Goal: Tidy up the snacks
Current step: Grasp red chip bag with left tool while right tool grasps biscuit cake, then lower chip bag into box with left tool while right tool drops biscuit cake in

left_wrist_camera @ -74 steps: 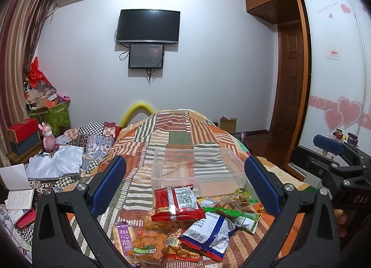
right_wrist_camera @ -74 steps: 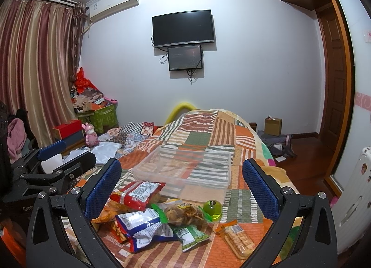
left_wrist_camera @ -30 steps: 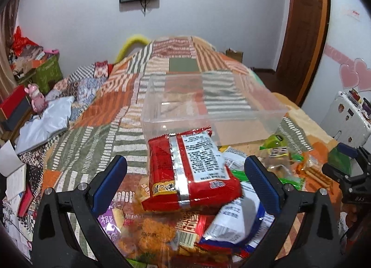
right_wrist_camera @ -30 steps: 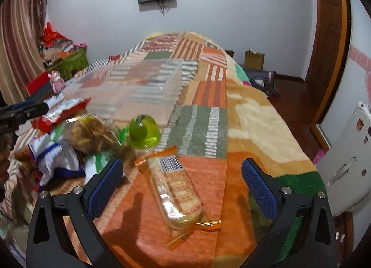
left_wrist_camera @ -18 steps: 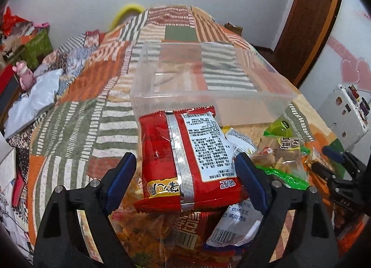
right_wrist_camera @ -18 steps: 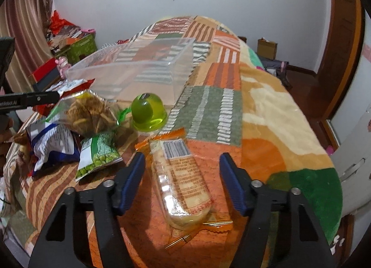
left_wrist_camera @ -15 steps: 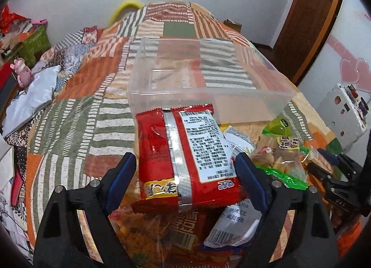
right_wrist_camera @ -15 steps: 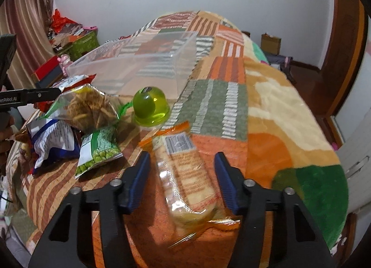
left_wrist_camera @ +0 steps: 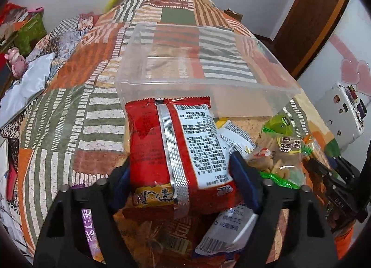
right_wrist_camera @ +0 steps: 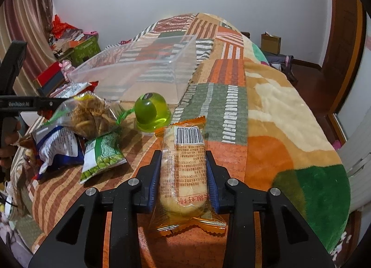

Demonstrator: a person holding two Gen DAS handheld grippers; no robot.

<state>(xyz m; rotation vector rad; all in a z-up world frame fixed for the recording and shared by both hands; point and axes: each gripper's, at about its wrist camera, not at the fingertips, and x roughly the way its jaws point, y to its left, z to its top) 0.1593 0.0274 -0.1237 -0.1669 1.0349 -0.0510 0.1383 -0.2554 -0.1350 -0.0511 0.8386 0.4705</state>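
On the patchwork bed [right_wrist_camera: 266,114], the right tool [right_wrist_camera: 183,184] is closing on the light, brittle orange-wrapped biscuit pack [right_wrist_camera: 185,175], while the left tool [left_wrist_camera: 183,182] is closing around the puffy red foil snack bag [left_wrist_camera: 171,152], both by the sides.

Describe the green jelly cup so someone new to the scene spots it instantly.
Start at the clear plastic bin on the patchwork bedspread. Just in front of its near right corner stands the jelly cup, next to the clear bag of fried sticks. It is the only dome-shaped, translucent lime-green item; everything around it is a flat packet.
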